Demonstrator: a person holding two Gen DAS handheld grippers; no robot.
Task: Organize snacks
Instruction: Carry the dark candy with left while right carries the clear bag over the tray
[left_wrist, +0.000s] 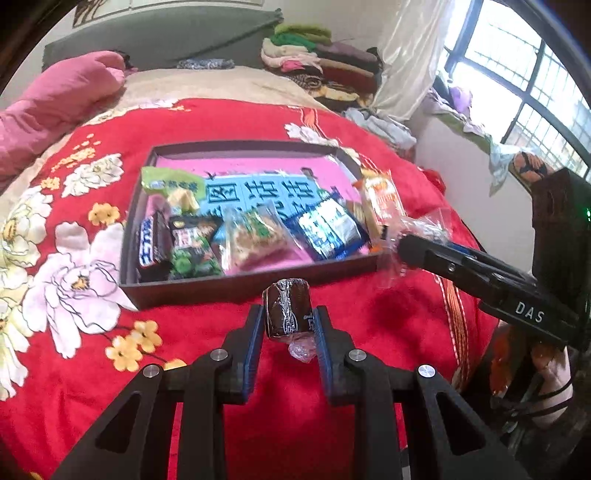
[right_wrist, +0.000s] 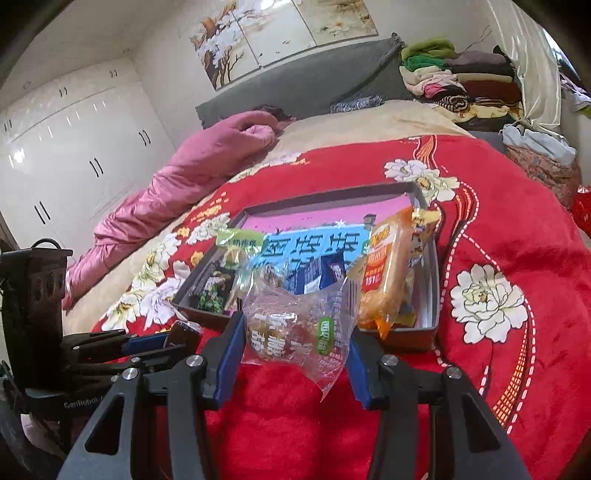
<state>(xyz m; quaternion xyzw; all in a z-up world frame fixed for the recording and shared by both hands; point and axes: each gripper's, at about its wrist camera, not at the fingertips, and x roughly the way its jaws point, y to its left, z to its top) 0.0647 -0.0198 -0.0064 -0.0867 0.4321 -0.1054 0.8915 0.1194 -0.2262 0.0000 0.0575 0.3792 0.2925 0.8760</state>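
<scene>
Our left hand-held gripper (left_wrist: 288, 325) is clamped on a small dark wrapped cake (left_wrist: 287, 308), held just short of the tray (left_wrist: 236, 282) on the bed. Our right hand-held gripper (right_wrist: 295, 349) pinches a clear-bagged pastry (right_wrist: 291, 332) partway closed. We judge both light and soft, the crinkly film slippery, so we grip the body, not the loose ends. The labels blur, and packets hide the tray's floor.

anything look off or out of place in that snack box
One thing: the orange snack pack at the box's right end stands tilted against the wall and pokes above the rim, while the others lie flat. Nothing looks spilled or torn. Each tool holds a snack short of the box.
</scene>
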